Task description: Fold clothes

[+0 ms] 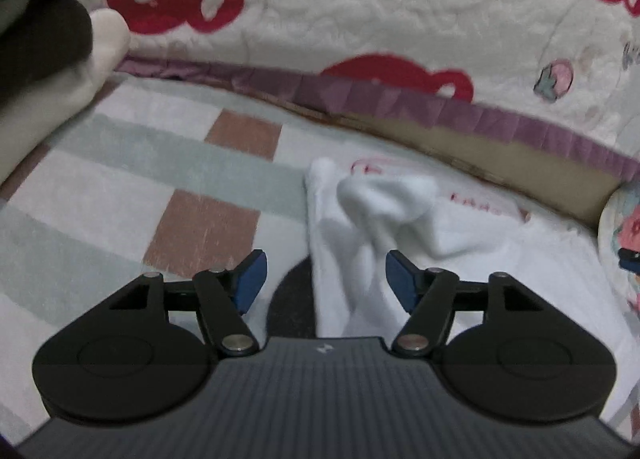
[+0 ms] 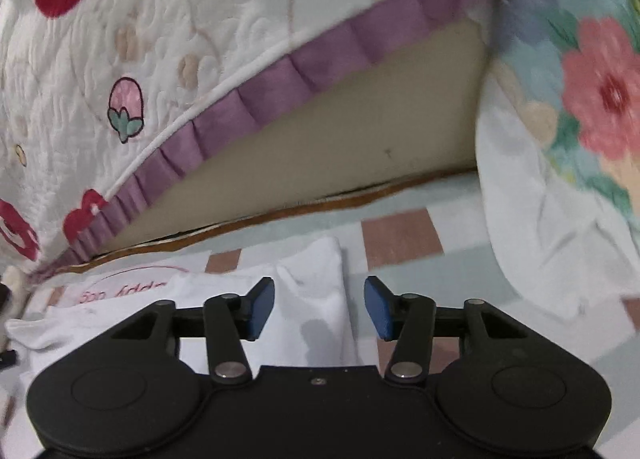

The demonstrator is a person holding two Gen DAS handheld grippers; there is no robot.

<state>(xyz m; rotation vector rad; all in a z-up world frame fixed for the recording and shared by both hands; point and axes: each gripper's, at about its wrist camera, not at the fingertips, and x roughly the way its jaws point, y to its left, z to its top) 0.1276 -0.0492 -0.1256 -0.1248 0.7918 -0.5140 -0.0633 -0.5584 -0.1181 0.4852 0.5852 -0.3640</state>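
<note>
A white garment (image 1: 380, 211) with red print lies rumpled on the checked bed sheet (image 1: 132, 163); one fold of it rises in a bunch. My left gripper (image 1: 325, 279) stands open just above its near edge, blue pads apart, with cloth between but not pinched. In the right wrist view the same white garment (image 2: 312, 283) shows a pointed corner and red lettering. My right gripper (image 2: 319, 309) is open over that corner, nothing held between its pads.
A quilted cover (image 1: 360, 11) with red bears and a purple frill (image 2: 248, 103) stands up behind the sheet. A floral pillow (image 2: 580, 107) sits at the right. A pale and dark bundle (image 1: 52, 43) lies at the far left.
</note>
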